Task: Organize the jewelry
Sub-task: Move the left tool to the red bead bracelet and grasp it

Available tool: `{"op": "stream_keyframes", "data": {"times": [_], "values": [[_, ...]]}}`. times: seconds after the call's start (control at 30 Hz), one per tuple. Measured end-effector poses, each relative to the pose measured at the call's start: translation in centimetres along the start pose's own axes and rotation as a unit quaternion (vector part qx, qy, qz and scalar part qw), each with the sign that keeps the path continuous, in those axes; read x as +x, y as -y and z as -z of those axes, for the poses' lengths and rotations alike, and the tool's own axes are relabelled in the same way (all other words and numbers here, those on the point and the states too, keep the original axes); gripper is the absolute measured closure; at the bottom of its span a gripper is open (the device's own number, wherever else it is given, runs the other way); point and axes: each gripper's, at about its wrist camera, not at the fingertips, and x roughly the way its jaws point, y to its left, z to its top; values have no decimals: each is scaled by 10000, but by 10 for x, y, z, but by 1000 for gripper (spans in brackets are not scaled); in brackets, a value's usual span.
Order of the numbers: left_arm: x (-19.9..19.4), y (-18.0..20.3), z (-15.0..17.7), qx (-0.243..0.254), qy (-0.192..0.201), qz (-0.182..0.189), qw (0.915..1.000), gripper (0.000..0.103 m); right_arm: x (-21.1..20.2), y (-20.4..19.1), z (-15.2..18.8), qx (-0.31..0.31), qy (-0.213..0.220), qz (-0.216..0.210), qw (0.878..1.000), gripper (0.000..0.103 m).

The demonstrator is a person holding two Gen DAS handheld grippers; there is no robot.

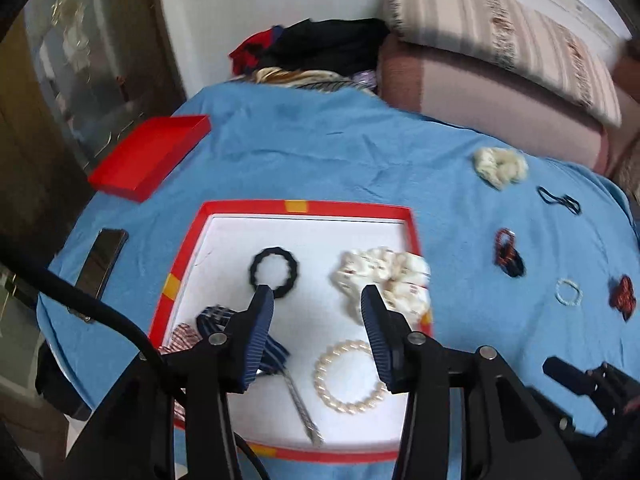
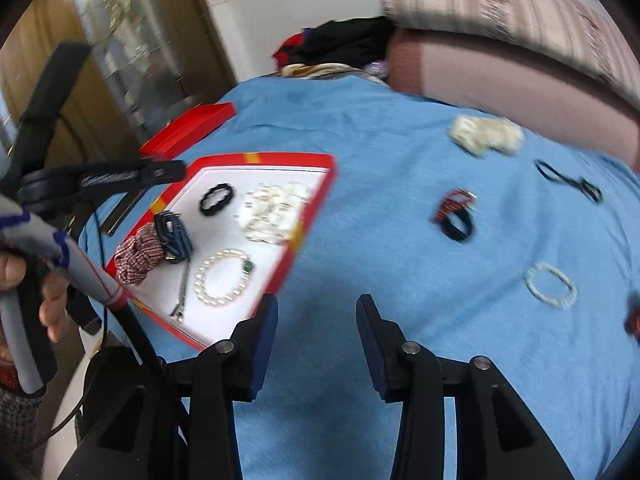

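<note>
1. Left wrist view: we see the left gripper [image 1: 318,294] with its jaws parted and nothing between them, above the red-rimmed tray [image 1: 304,207].
2. The tray holds six pieces: a black hair ring [image 1: 274,271], a cream scrunchie [image 1: 386,278], a pearl bracelet [image 1: 349,376], a checked scrunchie [image 1: 183,338], a striped clip [image 1: 218,316] and a metal pin [image 1: 302,412].
3. Only here do we see the phone [image 1: 102,262]; the red lid [image 1: 150,158] lies apart.
4. Right wrist view: we see the right gripper [image 2: 318,312], parted and empty, over the blue cloth [image 2: 400,152].
5. Only here do we see a hand [image 2: 28,276].
6. Loose on the cloth: a second cream scrunchie [image 2: 486,136], a thin black tie [image 2: 568,180], one red-and-black band [image 2: 456,216] and a white bead bracelet [image 2: 550,284].
</note>
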Motion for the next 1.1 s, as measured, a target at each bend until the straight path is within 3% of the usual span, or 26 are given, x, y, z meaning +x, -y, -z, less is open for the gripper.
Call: {"op": "stream_keyframes", "data": {"times": [0.47,0.67,0.87,1.1], "values": [[-12,61,12,494,-63,154,9986,55,-57,95,46,862,259,589,9942,54],[0,85,10,582,-192,477,9970,53,-74,143,68,1348,310,905,9862,53],[33,131,4,807,-399,859,9922,52,-74,172,78,1707,336,981,9799,53],[95,185,-13,972,-773,1350,9830,52,-56,185,65,1690,263,974,9804,53]]}}
